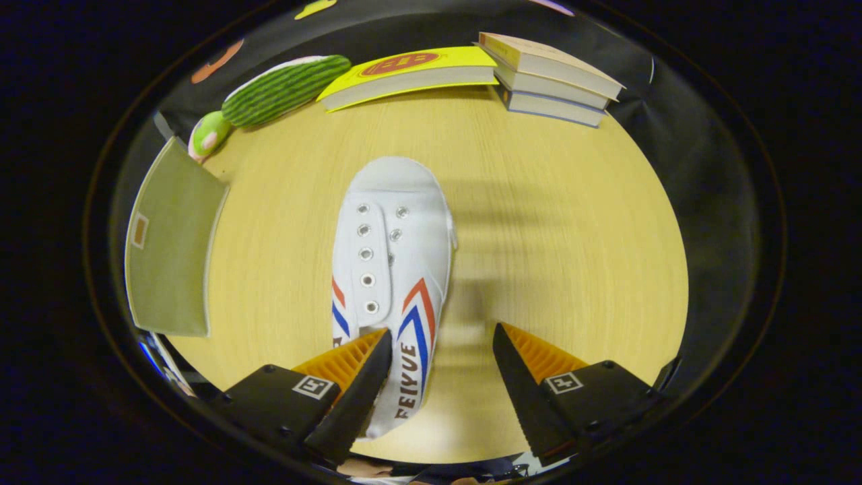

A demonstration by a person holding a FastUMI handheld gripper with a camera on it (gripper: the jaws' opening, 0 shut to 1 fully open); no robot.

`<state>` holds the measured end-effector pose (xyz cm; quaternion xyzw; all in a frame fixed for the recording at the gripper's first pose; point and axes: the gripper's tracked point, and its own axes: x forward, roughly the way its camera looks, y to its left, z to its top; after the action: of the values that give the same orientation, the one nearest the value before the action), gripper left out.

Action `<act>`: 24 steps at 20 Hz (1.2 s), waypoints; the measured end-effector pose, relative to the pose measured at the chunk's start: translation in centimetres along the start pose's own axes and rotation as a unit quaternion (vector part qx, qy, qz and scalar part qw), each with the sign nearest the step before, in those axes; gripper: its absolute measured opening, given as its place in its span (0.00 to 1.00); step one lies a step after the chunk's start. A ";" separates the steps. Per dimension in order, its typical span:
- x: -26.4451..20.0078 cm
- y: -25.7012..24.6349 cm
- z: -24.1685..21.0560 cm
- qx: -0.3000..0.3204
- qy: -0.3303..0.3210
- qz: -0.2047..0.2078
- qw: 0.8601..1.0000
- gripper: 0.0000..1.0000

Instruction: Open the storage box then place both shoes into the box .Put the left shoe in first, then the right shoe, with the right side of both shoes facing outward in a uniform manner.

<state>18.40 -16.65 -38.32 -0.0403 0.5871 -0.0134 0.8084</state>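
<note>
A white canvas shoe [394,249] with red and blue stripes lies on the wooden table [552,222], toe pointing away from me. My gripper [441,343] is open above its heel end. The left finger [357,377] sits over the shoe's opening and the right finger [522,377] hangs beside the shoe's right side, over bare table. Nothing is pressed between the fingers. An olive-green flap of the storage box [172,242] lies at the left of the table, beside the shoe.
Beyond the shoe, along the table's far edge, lie a green striped plush toy [283,87], a yellow book [411,74] and a stack of three books [552,81]. Bare table spreads to the right of the shoe.
</note>
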 end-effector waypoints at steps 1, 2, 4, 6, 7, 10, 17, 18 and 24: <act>-0.1 0.1 0.1 0.001 -0.004 -0.003 1.000 0.98; 0.0 0.2 0.1 0.006 -0.002 -0.005 1.000 0.98; 0.0 0.9 0.4 0.007 -0.001 0.015 1.000 0.98; -0.7 2.0 0.7 0.031 0.000 0.035 0.999 0.57; -0.3 2.0 0.2 0.035 -0.002 0.032 0.999 0.37; -2.1 0.5 1.4 0.055 -0.044 0.008 0.997 0.12; -8.2 4.7 1.8 0.075 -0.079 0.038 0.993 0.06; -9.4 5.8 2.3 0.082 -0.092 0.055 0.991 0.06; -16.3 10.7 5.1 0.110 -0.161 0.085 0.977 0.06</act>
<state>17.89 -4.64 -22.17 0.0972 0.4451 -0.0028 0.8902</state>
